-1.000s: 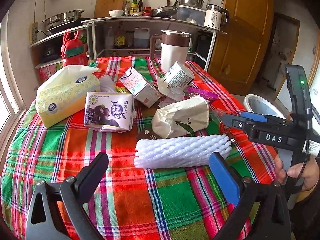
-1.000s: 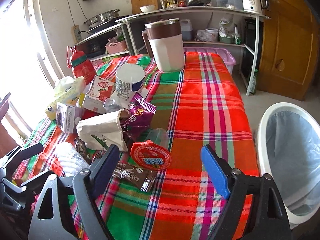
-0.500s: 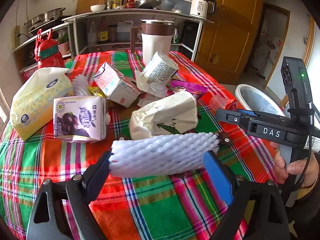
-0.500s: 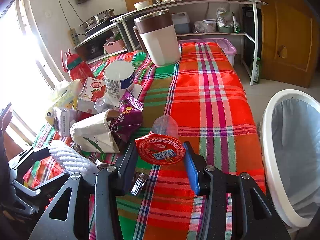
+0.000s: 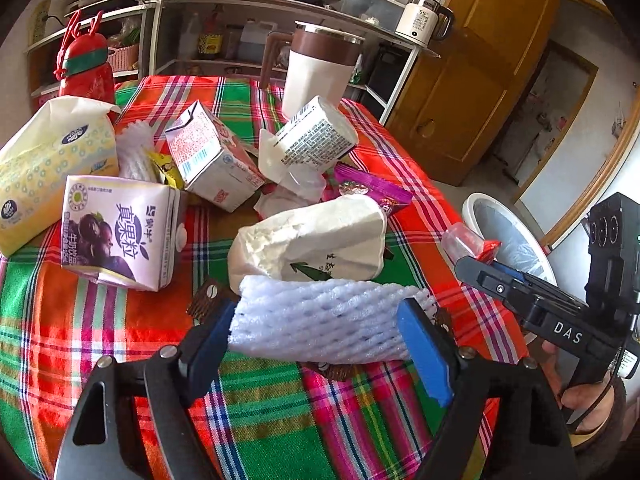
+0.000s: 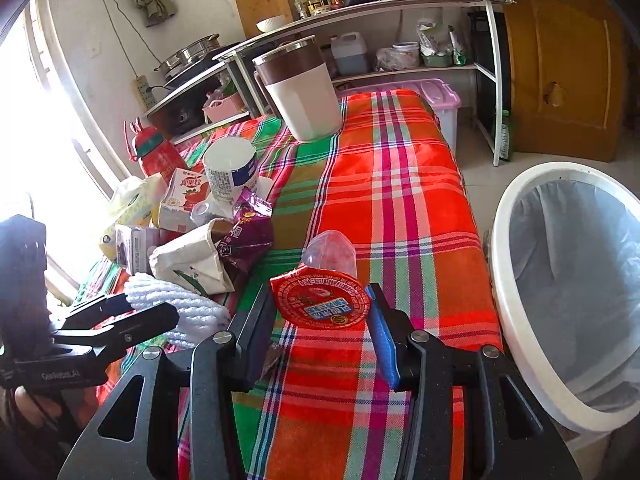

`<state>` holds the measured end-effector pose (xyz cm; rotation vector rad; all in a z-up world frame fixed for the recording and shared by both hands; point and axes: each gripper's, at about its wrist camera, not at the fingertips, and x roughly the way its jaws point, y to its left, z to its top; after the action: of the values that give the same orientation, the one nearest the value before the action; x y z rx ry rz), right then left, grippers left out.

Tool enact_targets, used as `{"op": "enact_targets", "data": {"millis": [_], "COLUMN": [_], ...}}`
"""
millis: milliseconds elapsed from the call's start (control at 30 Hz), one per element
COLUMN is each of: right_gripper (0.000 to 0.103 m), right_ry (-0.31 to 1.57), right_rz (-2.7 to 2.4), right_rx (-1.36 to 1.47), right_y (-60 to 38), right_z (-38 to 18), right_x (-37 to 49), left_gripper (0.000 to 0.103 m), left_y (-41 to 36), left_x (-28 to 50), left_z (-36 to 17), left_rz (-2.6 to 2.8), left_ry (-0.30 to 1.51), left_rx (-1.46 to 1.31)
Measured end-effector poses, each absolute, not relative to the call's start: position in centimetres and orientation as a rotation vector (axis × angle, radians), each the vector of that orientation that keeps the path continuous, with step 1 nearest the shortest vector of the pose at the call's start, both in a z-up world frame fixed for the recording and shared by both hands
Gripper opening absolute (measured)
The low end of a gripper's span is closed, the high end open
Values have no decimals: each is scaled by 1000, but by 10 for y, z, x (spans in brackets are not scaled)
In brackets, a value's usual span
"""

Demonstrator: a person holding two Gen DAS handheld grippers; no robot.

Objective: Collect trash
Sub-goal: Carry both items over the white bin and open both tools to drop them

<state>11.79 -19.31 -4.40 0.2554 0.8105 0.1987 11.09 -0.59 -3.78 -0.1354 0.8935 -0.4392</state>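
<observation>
Both grippers reach low over the plaid-covered worktop [image 6: 400, 200], side by side. The left gripper [image 5: 320, 328] has its fingers closed on the two ends of a white foam net sleeve [image 5: 324, 320], which looks lifted just clear of the cloth in front of a crumpled white paper bag [image 5: 316, 240]. The right gripper [image 6: 320, 320], nearer the bin than the left one, has its fingers pressed against a clear plastic cup with a red foil lid [image 6: 320, 300], the lid facing the camera. The white bin [image 6: 560, 396] stands on the floor beside the worktop, lined with a pale bag; what lies inside I can't tell. Beyond the paper bag sits a heap: a purple milk carton [image 5: 116, 232], a red-printed carton [image 5: 208, 156], a purple snack wrapper [image 5: 372, 188] and a tissue pack [image 5: 52, 160]. Farthest from the bin stands a red bottle [image 5: 86, 66].
</observation>
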Motion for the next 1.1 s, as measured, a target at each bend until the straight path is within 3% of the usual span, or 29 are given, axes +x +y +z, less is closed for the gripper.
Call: {"op": "enact_targets", "data": {"millis": [133, 267, 300, 400, 867, 1100], "right_gripper": [46, 46, 46, 46, 46, 46], "right_ry": [807, 803, 800, 796, 730, 674], "right_rz": [192, 196, 196, 197, 211, 187], "right_rx": [268, 270, 271, 279, 305, 296], "right_y": [-197, -200, -200, -202, -216, -232], "right_z": [-44, -43, -43, -42, -21, 0], "right_x": [117, 114, 113, 110, 96, 84], "left_gripper": [70, 49, 37, 26, 24, 24], "left_y": [-7, -7, -7, -9, 12, -13], "left_x": [110, 113, 112, 110, 87, 88], "left_z": [-38, -38, -38, -36, 3, 29], "left_rz": [-442, -423, -415, -397, -355, -398], "left_ry": [894, 907, 904, 893, 768, 721], "left_rx": [-147, -157, -148, -132, -174, -155]}}
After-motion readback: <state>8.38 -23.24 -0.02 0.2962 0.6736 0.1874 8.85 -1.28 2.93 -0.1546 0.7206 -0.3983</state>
